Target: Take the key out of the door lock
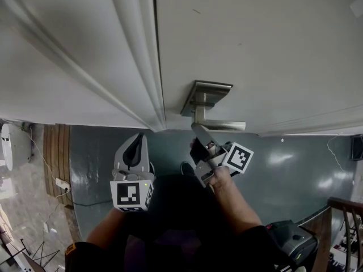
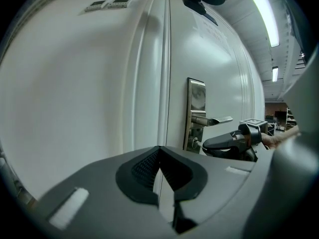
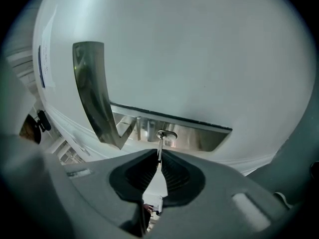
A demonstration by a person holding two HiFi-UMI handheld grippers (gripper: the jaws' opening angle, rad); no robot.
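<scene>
A thin metal key (image 3: 160, 147) sticks out of the lock cylinder (image 3: 166, 134) in the steel plate (image 3: 199, 136), under the lever handle (image 3: 92, 93). My right gripper (image 3: 159, 159) is shut on the key's outer end, its jaws pressed against the blade. In the head view the right gripper (image 1: 198, 136) sits just below the handle (image 1: 218, 124) and hides the key. The left gripper view shows the key (image 2: 198, 143) between the plate (image 2: 196, 114) and the right gripper (image 2: 205, 144). My left gripper (image 1: 136, 145) hangs to the left, away from the door, shut on nothing.
The white door (image 1: 255, 44) meets its moulded frame (image 1: 139, 50) on the left. Below lies grey floor (image 1: 295, 169). A power strip (image 1: 61, 183) lies at the left, a wooden railing (image 1: 343, 220) at the right, and a black case (image 1: 295, 242) at the bottom right.
</scene>
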